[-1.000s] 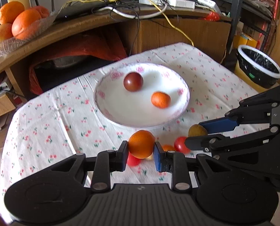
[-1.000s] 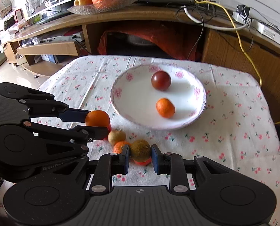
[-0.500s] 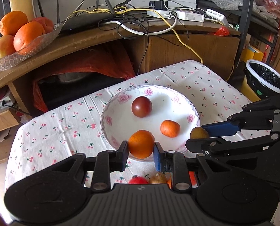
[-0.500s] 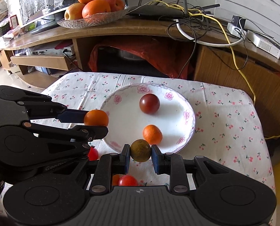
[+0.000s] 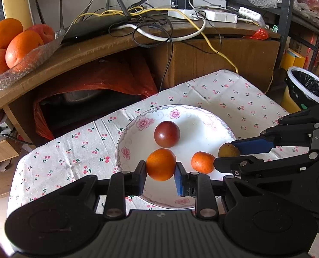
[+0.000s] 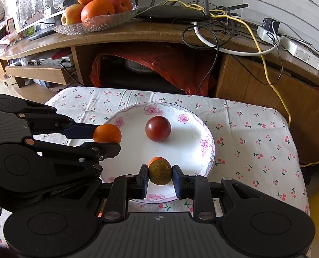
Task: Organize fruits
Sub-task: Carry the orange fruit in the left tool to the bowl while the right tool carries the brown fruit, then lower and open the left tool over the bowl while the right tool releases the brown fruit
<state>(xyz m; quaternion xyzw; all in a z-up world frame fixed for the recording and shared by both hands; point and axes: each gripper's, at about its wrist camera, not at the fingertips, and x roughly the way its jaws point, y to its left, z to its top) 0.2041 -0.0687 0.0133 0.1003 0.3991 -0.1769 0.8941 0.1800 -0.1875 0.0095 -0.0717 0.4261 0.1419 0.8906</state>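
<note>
1. Fruits bound for the flowered plate (image 5: pixel 125 142): your left gripper (image 5: pixel 160 173) is clamped on an orange (image 5: pixel 160 164), your right gripper (image 6: pixel 160 177) on a brownish-green fruit (image 6: pixel 159 172), both carried over the plate's near half.
2. Already resting in the plate are a dark red fruit (image 5: pixel 167 133) toward the back and a small orange fruit (image 5: pixel 202 162) near the front, which sits just behind the right gripper's load in the right wrist view.
3. Height above the plate is hard to judge through the fisheye, so lower each gripper until its fruit seems almost to touch the white surface before you part the jaws.
4. Choose bare spots: the orange belongs left of the dark red fruit, the brownish-green one right of the small orange fruit, so that nothing gets knocked.
5. Release one at a time and slowly; round fruit will likely roll toward the plate's centre.
6. Lift the grippers straight up afterwards, clear of the rim and the cherry-print tablecloth (image 6: pixel 256 133).
</note>
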